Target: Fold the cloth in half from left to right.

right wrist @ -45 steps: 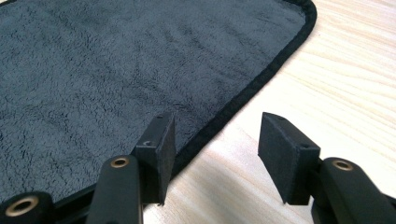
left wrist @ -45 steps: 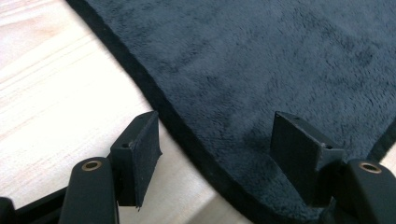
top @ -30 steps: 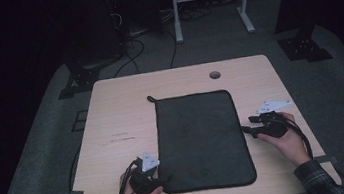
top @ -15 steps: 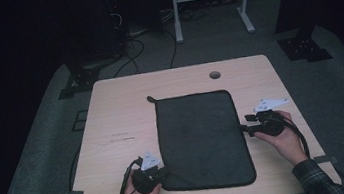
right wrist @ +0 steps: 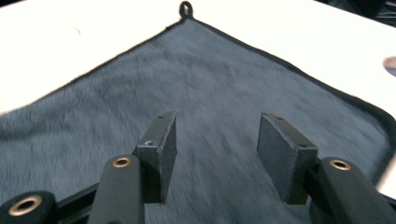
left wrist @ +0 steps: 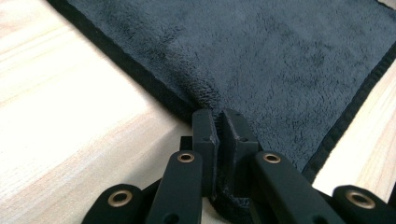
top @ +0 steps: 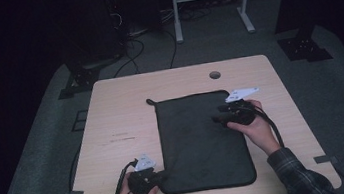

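on the pale table a dark towel lies flat. left gripper pinches its near left corner; right gripper hovers above the right side, jaws wide. probably a fold is starting: next, the right should clamp an edge.

A dark grey towel lies spread flat on the light wooden counter, its long sides running from near to far. It is rectangular, with a fleecy pile and a narrow black hem all around. A small black hanging loop sticks out from its far left corner. Its near left corner is bunched up, pinched between the closed jaws of the left hand-held gripper. The right hand-held gripper hangs over the far right part of the towel with its jaws apart.
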`<state>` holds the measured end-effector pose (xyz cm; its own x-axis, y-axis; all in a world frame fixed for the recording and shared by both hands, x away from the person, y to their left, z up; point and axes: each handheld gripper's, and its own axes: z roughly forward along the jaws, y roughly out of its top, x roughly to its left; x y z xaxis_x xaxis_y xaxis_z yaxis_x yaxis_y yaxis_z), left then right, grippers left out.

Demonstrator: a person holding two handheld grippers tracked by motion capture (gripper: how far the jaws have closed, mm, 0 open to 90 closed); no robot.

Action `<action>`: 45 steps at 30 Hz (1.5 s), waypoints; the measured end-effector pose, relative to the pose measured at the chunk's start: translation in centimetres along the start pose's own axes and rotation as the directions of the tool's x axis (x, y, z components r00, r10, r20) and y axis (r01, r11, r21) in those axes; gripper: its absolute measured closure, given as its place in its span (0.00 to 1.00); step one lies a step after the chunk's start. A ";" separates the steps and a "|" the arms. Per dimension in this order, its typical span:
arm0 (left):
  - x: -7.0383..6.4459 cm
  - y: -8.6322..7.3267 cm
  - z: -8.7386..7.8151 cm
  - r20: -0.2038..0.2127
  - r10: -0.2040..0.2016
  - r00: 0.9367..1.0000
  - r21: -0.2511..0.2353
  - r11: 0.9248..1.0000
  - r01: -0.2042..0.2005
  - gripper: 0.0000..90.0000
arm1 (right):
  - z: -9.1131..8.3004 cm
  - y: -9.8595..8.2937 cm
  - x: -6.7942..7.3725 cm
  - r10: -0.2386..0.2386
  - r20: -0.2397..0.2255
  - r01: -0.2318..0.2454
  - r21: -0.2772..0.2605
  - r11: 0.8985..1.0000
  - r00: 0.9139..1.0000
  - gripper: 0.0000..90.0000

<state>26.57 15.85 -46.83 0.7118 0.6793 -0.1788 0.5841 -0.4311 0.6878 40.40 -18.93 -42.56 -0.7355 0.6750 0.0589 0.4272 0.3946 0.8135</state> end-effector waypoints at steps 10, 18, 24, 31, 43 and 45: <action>0.2 0.0 0.3 0.013 0.000 1.000 0.018 1.000 -0.001 0.93 | 4.6 3.2 0.8 -0.046 -0.042 0.046 0.012 0.999 0.998 0.53; 0.3 0.1 0.3 0.017 -0.002 1.000 0.024 1.000 0.002 0.93 | 8.4 5.2 1.2 -0.041 -0.073 0.043 0.025 0.999 0.997 0.53; 0.3 0.0 0.2 0.019 -0.002 1.000 0.028 1.000 0.002 0.93 | 11.3 6.6 1.4 -0.048 -0.072 0.050 0.021 0.999 0.996 0.54; 0.4 0.1 0.2 0.025 -0.008 1.000 0.030 1.000 0.008 0.93 | 14.8 7.7 2.2 -0.061 -0.079 0.063 0.031 0.998 0.995 0.58; 0.5 0.0 0.2 0.030 -0.010 0.999 0.032 0.999 0.009 0.93 | 20.0 7.9 4.0 -0.037 -0.097 0.045 0.087 0.995 0.995 0.61; 0.5 0.0 0.2 0.031 -0.009 0.999 0.033 0.999 0.008 0.93 | 20.2 7.9 4.2 -0.035 -0.100 0.044 0.094 0.995 0.994 0.61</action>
<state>27.02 16.07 -46.99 0.7184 0.6642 -0.2068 0.6022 -0.4451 0.6627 51.29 -0.41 -47.56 -0.7989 0.5950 0.0881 0.4419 0.4813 0.7570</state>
